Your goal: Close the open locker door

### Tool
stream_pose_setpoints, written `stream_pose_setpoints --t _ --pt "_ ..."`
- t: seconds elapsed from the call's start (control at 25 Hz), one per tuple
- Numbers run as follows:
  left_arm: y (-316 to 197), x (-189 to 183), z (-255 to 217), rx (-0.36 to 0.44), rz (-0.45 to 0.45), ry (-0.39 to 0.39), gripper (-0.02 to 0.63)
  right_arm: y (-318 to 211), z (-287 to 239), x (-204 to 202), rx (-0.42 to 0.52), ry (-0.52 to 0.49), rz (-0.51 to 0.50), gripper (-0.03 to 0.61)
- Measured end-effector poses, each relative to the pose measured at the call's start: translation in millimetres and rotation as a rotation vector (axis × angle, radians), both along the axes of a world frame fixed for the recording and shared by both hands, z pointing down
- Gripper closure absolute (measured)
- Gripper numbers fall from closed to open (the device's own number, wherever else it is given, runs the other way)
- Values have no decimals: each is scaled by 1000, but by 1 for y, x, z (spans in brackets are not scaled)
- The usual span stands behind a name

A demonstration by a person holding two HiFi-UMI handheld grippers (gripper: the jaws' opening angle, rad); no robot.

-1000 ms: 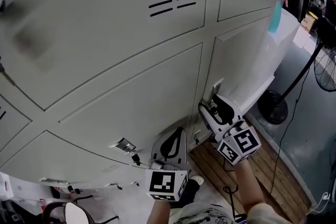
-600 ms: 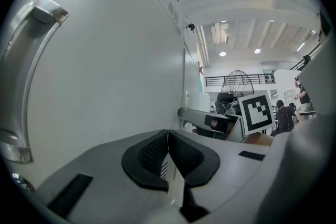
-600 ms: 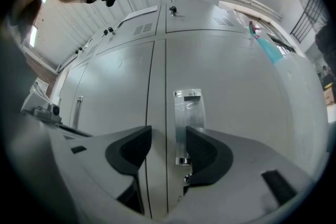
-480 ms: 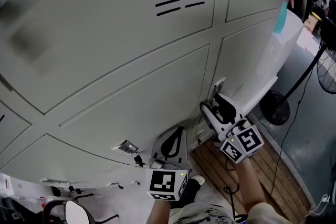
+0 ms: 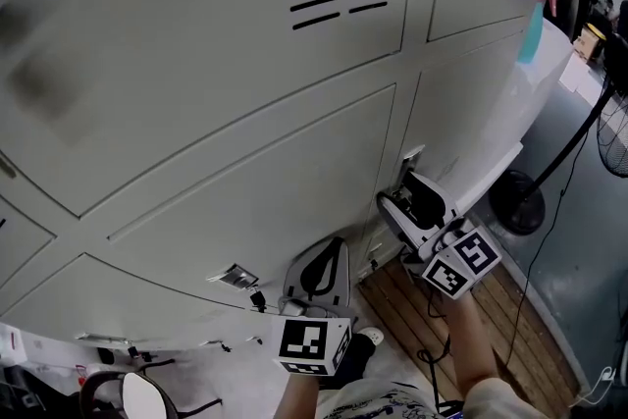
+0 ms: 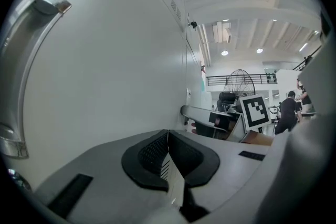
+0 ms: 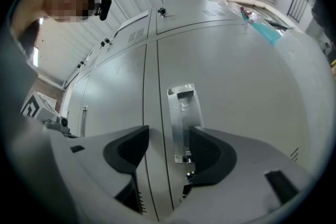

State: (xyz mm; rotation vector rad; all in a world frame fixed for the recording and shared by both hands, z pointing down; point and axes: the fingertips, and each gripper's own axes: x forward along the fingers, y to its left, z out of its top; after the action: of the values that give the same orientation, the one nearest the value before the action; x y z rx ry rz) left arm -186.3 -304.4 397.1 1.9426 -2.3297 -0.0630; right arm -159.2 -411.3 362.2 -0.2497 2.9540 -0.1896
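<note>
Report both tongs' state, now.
Left tongs: shut, holding nothing.
Right tongs: opening, locker handle between the jaws, not gripped.

Floor point(image 5: 589, 255): fan base point(image 5: 514, 202), probably wooden pallet point(image 5: 400, 305).

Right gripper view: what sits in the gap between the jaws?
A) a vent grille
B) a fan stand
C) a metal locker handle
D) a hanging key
C: the metal locker handle shows in the gap of the right gripper, whose jaws are opening with no pad pressing on it.
</note>
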Motion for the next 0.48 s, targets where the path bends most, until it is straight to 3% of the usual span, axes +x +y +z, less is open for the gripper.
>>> stream_pose_setpoints --t 0.48 --pt "-8 9 -6 8 15 -16 606 -5 -7 32 23 -41 110 339"
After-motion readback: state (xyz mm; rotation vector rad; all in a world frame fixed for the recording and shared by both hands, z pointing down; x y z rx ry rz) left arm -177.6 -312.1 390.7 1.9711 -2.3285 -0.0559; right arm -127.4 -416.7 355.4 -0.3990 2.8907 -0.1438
